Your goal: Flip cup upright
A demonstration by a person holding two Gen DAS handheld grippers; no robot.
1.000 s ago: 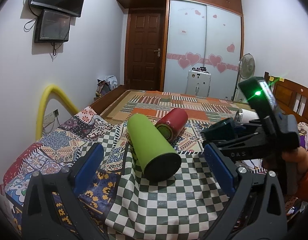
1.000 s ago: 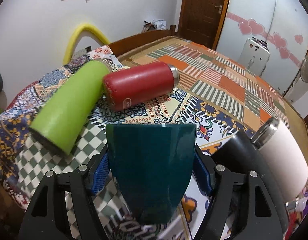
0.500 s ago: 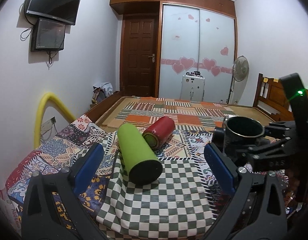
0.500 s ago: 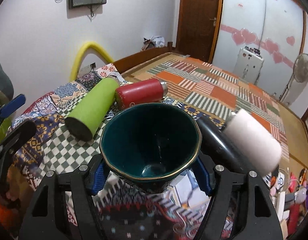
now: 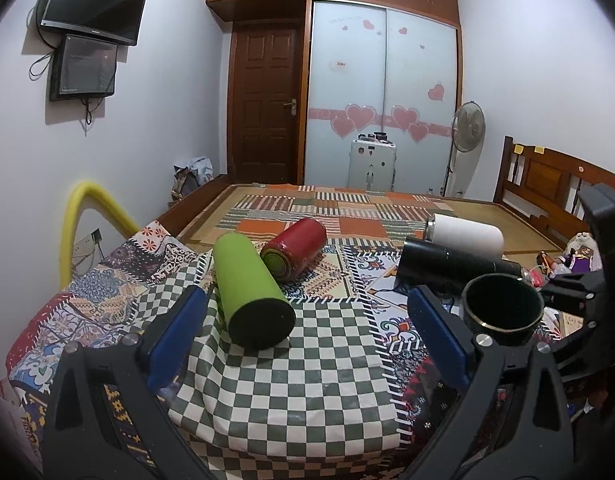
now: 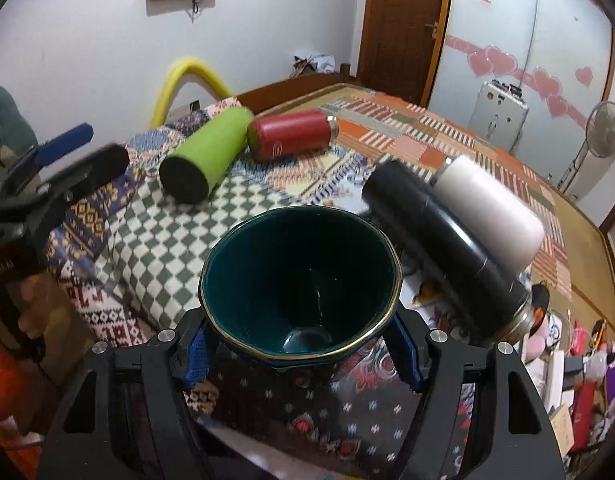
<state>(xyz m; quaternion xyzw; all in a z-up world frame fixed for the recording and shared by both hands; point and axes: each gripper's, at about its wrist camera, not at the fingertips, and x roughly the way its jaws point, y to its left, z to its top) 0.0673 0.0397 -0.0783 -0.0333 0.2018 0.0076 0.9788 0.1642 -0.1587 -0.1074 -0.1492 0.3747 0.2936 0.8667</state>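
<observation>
Right gripper has its fingers clamped on the teal cup, mouth up at 6 o'clock; only setting down remains. Left gripper hangs spread, empty.

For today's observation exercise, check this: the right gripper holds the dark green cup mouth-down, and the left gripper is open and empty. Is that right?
One detail is wrong. The right gripper holds the cup mouth-up, not mouth-down: the right wrist view looks straight into its hollow inside. The rest stands: the left gripper is open and empty.
</observation>
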